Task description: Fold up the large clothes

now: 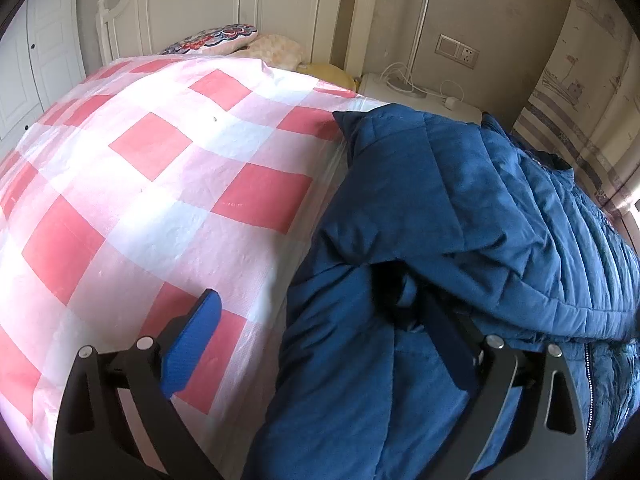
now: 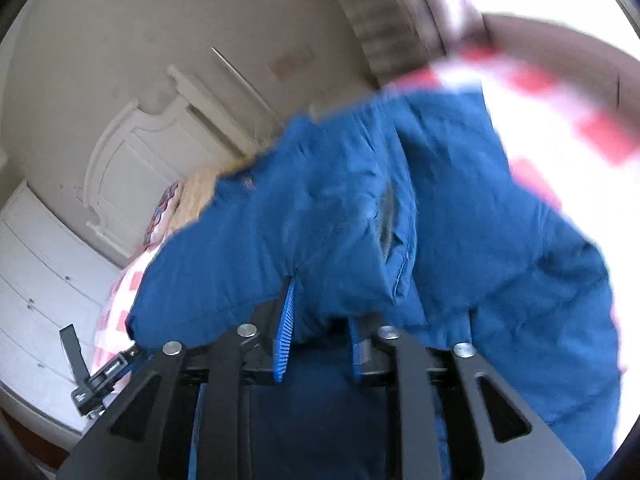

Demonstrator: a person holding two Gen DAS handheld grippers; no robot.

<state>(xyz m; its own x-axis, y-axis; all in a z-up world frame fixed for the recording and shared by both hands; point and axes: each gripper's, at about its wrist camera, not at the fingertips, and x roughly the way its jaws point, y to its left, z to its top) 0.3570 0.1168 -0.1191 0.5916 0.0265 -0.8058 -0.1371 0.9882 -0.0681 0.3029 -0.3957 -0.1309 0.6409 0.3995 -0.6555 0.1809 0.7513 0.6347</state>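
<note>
A bed [image 1: 140, 184] with a pink-and-white checked cover carries everything. A blue padded jacket [image 1: 460, 208] lies bunched on its right side, part of it folded over itself. At the far end, against the white headboard [image 1: 224, 4], lie a patterned pillow [image 1: 224, 38] and a pale cushion [image 1: 276, 50].

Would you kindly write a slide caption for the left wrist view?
Left gripper open, one finger under a blue puffer jacket on a red-checked bedspread.

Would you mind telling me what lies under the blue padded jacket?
The blue padded jacket lies on the red-and-white checked bedcover. Whatever sits beneath its folds is covered, including the left gripper's right-hand finger.
</note>
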